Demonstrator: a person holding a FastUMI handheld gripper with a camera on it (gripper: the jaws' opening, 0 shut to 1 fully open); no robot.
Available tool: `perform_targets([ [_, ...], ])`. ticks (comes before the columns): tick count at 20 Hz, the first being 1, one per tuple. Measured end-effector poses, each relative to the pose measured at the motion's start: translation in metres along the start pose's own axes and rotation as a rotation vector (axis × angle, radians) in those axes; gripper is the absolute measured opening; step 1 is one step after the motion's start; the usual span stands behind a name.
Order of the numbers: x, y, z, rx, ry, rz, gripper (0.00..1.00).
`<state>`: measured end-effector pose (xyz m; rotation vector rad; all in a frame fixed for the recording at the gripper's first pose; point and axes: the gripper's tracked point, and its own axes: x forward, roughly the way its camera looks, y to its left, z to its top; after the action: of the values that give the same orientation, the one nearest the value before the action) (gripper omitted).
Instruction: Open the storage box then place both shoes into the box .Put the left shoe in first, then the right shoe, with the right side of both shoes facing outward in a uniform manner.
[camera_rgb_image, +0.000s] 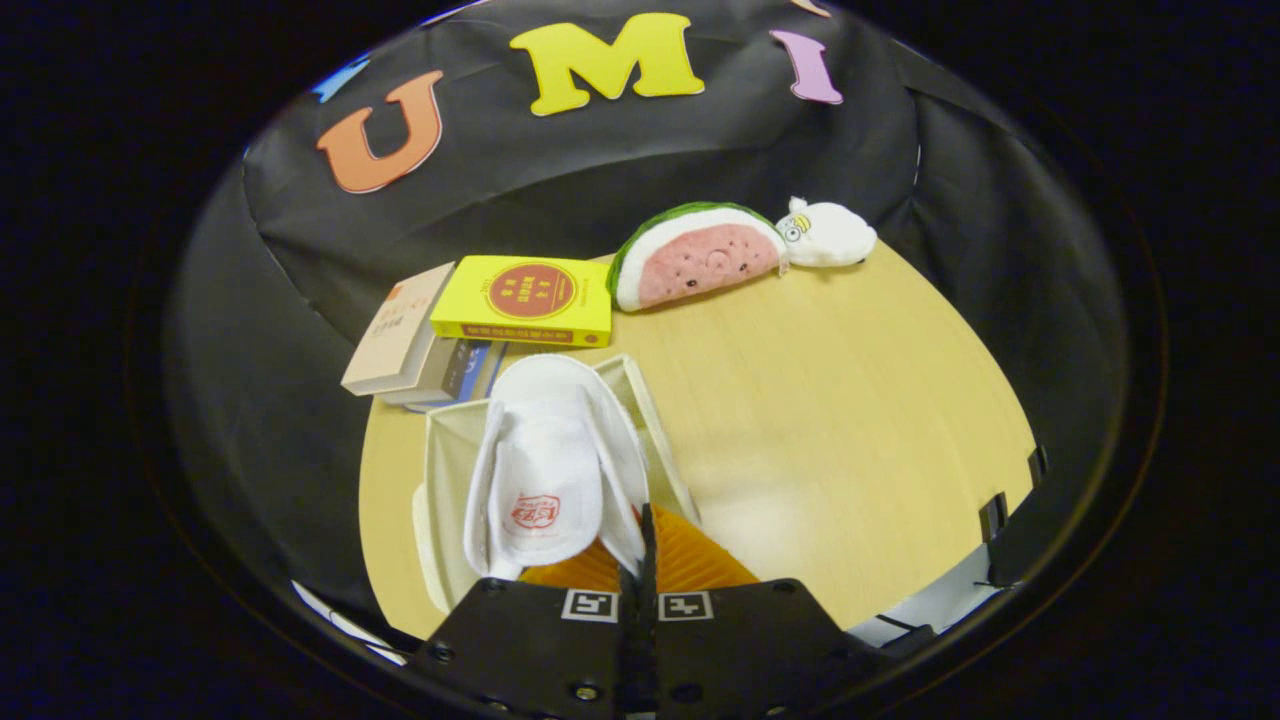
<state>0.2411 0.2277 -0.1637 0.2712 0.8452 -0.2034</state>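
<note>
Books (440, 330) stacked by the wall, yellow one on top, lower ones partly covered. Just ahead – storage box (440, 470), open, near end cut off by the gripper (647, 545). White slipper (555, 470) stands in it w/ a 2nd behind, mostly hidden. Fingers pinched nearly together on the slipper's edge – grip hard to confirm. Plush watermelon (700, 260) & white plush (830, 235) beyond, on the table (850, 420).

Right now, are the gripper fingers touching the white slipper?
Touching. In the gripper view the fingers stand pressed together, pinching the slipper's edge as it stands in the open storage box.
</note>
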Motion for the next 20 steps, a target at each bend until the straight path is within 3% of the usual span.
perform_targets([
  [5, 0.013, -0.001, 0.000, -0.037, -0.103, -0.043, 0.00],
  [17, 0.046, -0.011, -0.025, -0.015, -0.078, -0.107, 0.00],
  [19, 0.047, -0.005, -0.027, -0.008, -0.081, -0.082, 0.00],
  [20, 0.046, 0.000, -0.027, -0.006, -0.084, -0.058, 0.11],
])
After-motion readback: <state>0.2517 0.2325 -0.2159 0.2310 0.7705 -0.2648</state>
